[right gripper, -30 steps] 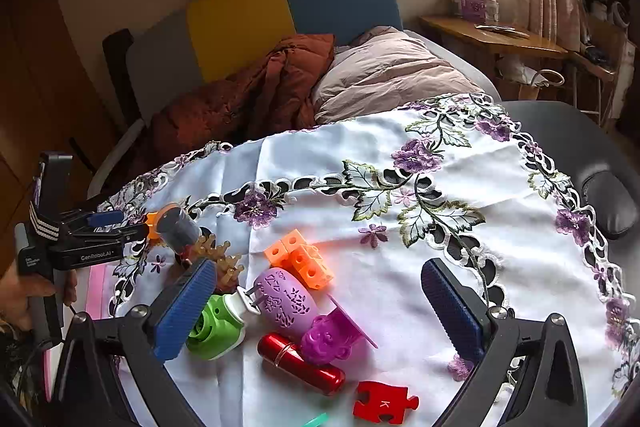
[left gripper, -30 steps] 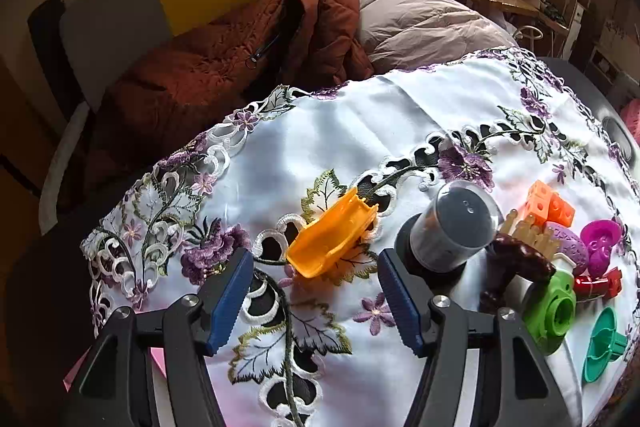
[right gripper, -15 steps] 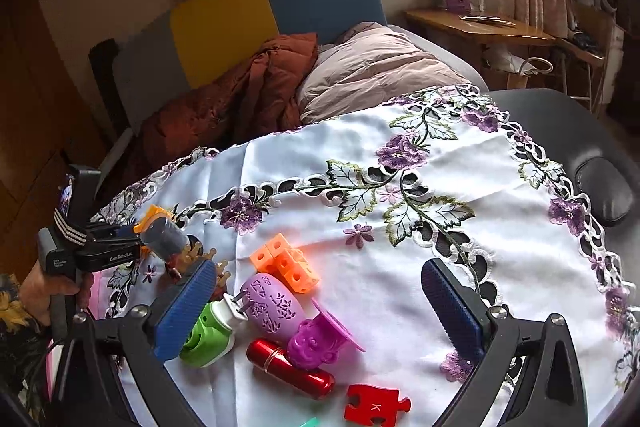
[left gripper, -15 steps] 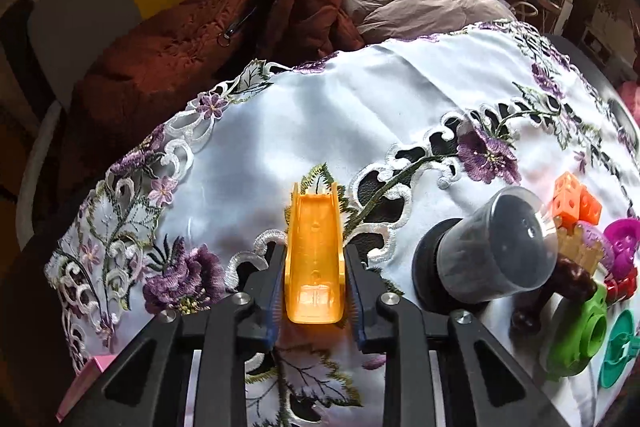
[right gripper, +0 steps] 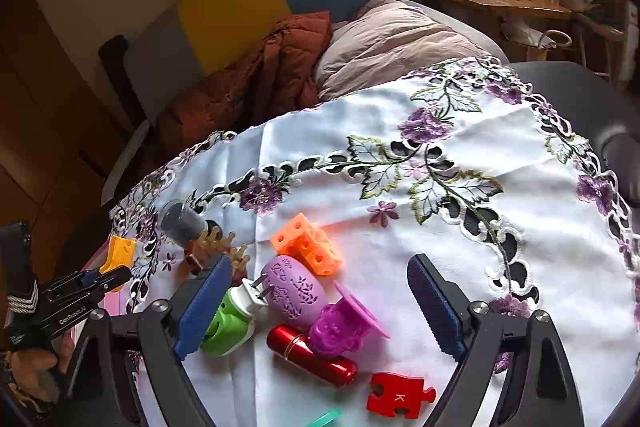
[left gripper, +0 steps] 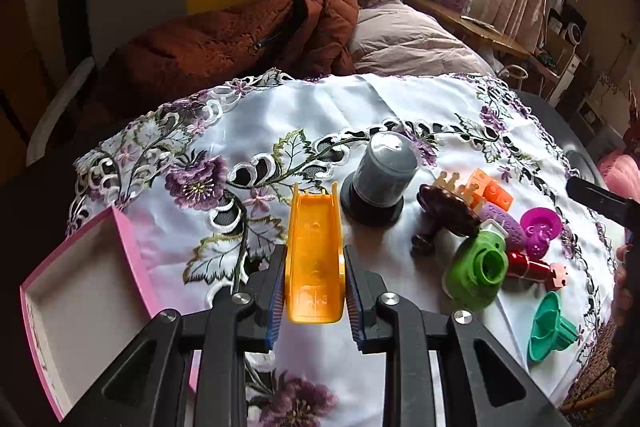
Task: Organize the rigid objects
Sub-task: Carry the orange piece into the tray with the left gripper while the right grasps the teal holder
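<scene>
Clamped on the orange slide piece, your left gripper has its two blue pads pressed against the piece's long side walls, near its closer end, so most of the length sticks out ahead of the fingers. Your right gripper has its jaws spread wide with nothing between them, poised over the cluster of small toys.

The slide piece appears to be off the embroidered tablecloth, though the left wrist view cannot confirm clearance at its far tip. The open pink box sits just to the left of your left gripper, at the cloth's edge, and it looks like the likely destination.

To finish this step well, keep the grip steady, since the piece is smooth plastic held near one end and could pivot downward. Raise it enough to clear the box's pink wall before you swing left. Move away from the grey cylinder container, which stands just beside the slide's right wall and could be knocked over. Lower the piece flat into the box, long side along a wall to leave room for other items. Release only once it rests on the bottom.

Meanwhile, hold your right gripper above the purple oval toy and red tube without nudging them.
</scene>
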`<state>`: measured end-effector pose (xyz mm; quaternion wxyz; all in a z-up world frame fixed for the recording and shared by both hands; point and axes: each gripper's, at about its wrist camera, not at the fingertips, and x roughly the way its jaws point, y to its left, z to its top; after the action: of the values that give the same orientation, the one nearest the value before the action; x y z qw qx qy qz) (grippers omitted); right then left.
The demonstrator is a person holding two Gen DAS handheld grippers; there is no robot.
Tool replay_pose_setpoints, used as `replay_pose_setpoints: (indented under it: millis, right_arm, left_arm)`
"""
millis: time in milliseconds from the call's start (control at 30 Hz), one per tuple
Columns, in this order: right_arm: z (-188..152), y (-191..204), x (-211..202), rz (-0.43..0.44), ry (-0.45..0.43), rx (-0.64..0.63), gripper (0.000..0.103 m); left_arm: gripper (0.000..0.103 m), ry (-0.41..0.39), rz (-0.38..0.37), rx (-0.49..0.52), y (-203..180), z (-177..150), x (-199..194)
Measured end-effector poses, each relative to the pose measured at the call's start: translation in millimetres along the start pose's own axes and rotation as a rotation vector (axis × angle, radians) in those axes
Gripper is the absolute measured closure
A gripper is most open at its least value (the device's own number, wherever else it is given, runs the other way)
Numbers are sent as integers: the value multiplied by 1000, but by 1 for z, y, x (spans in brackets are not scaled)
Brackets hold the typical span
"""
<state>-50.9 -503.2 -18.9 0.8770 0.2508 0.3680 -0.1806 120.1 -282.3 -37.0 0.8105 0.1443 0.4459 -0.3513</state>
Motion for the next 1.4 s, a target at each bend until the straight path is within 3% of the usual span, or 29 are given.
replay_pose_setpoints:
  millis: [133,333,567,767,800,833,867,933,1167,1400]
  right_arm:
    - [-1,-3,0,-7,3,9,17]
    - [-10,-6,11,25,121,40,17]
    - [-39,43,-6,133,307,-198,17]
    - [-82,57,-12,77,460,-378,18]
    - [-87,57,-10,53,480,-392,20]
    - [-92,56,-6,28,500,-403,29]
    - [-96,55,-1,-11,520,-413,46]
    - [-99,55,5,-70,531,-424,71]
    - [-102,59,13,-105,528,-459,72]
    - [-96,41,12,-86,507,-397,72]
  left_arm:
    - [77,-35,-4,-39,4,-25,-30]
    - [77,-61,-14,-102,16,-60,-63]
    - [77,-74,-5,-150,36,-95,-85]
    - [77,-67,6,-226,67,-121,-91]
    - [77,-61,12,-239,74,-124,-91]
    - [77,-51,19,-254,82,-126,-89]
    - [77,-44,30,-271,91,-127,-88]
    - [77,-28,54,-309,112,-129,-84]
    - [77,-7,135,-400,184,-120,-70]
    - [77,9,188,-411,210,-104,-49]
